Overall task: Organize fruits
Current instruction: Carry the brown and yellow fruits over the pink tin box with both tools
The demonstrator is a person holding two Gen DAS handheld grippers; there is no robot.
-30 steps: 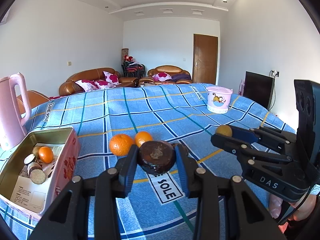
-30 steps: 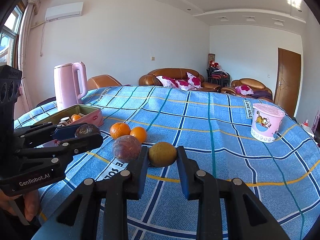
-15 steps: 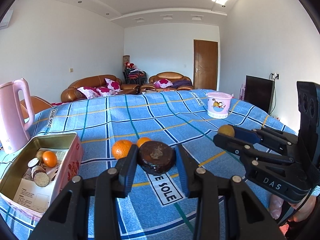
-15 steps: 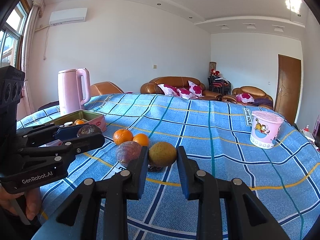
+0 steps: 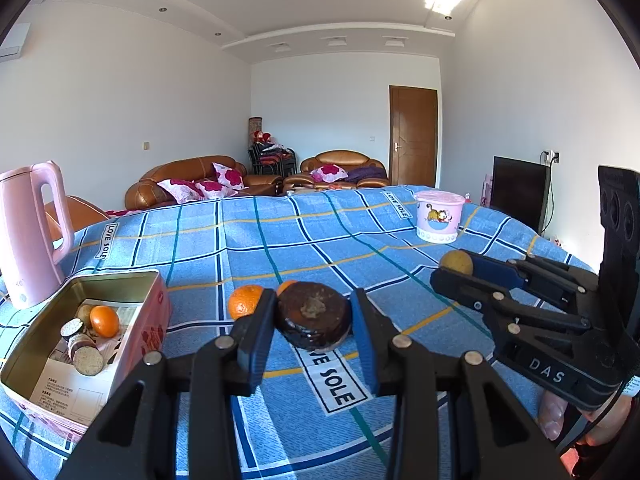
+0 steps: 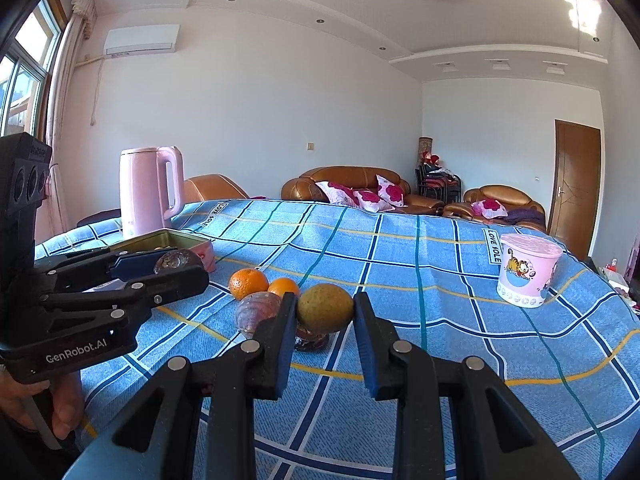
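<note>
A dark brown round fruit (image 5: 314, 316) sits pinched in the left gripper (image 5: 314, 322) above the blue checked tablecloth (image 5: 280, 240), beside the open tin (image 5: 120, 280). The right gripper (image 6: 325, 314) clamps a yellow-green fruit (image 6: 325, 307), with two oranges (image 6: 248, 283) on the cloth just beyond.
</note>
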